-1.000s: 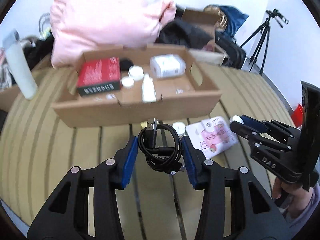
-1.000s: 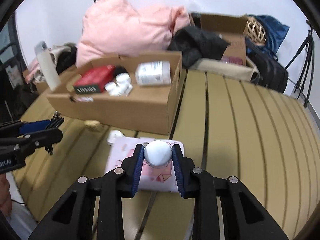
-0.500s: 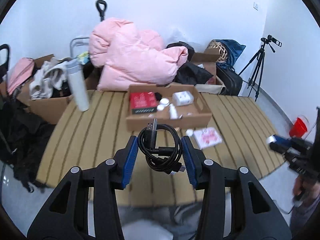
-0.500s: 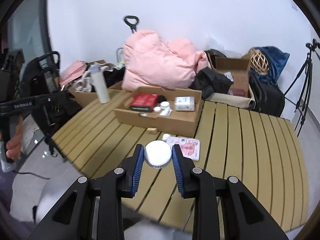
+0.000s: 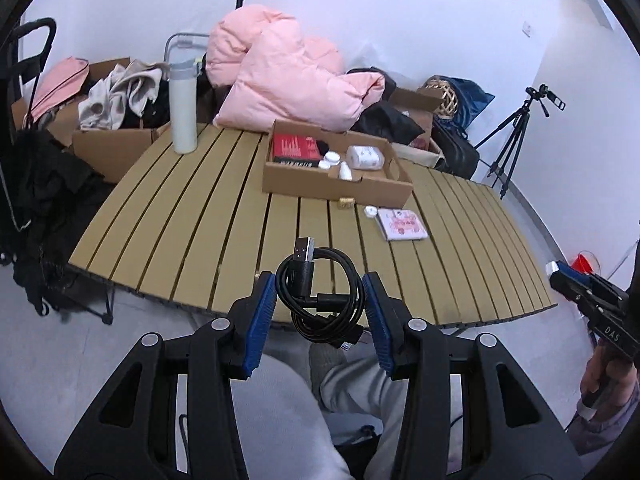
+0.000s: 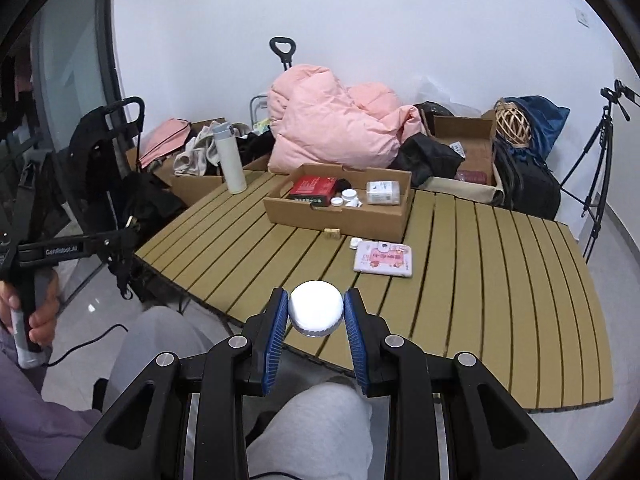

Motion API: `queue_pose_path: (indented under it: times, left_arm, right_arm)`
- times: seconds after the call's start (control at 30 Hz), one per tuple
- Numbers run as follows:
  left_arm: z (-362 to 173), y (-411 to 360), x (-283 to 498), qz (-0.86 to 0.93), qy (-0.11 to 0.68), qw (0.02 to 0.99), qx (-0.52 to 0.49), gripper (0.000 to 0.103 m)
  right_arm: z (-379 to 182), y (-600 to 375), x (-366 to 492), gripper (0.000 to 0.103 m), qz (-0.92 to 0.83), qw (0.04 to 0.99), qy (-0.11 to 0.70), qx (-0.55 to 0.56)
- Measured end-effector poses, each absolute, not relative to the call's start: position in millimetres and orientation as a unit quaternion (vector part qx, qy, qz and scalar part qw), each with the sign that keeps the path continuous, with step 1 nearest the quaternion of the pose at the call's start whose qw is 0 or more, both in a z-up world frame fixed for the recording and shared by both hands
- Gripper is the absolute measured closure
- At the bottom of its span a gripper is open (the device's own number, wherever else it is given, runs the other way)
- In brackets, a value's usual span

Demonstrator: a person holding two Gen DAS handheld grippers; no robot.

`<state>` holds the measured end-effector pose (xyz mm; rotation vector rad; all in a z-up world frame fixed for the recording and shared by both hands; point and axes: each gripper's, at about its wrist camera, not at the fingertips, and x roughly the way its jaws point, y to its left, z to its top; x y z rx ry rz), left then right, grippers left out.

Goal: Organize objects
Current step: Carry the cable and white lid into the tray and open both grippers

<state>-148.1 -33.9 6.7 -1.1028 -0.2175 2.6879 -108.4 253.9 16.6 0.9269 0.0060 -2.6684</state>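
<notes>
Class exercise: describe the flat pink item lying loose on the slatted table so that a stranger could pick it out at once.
Start at the open cardboard box on the slatted table. On the bare slats just in front of its right end lies a flat pink packet with cartoon print. Its neighbours, a small white case and a tiny yellowish block, are far smaller.

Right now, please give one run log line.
left claw: shut on cable | right claw: shut on white jar | box: on table
</notes>
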Motion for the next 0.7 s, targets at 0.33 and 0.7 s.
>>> queue_pose_path:
  times: [0.33,0.7]
  left_arm:
    - [10,-26,-225,0.913,-0.063,0.147,-0.376,0.063]
    - [-36,-10,-437,0.884,-0.058,0.157,-0.437,0.063]
  right_arm:
    - [11,242,-168,0.071,-0.923,0.184,-0.006,0.337]
    - [-11,195,-376,0.071,-0.893,0.240,-0.060,0.377]
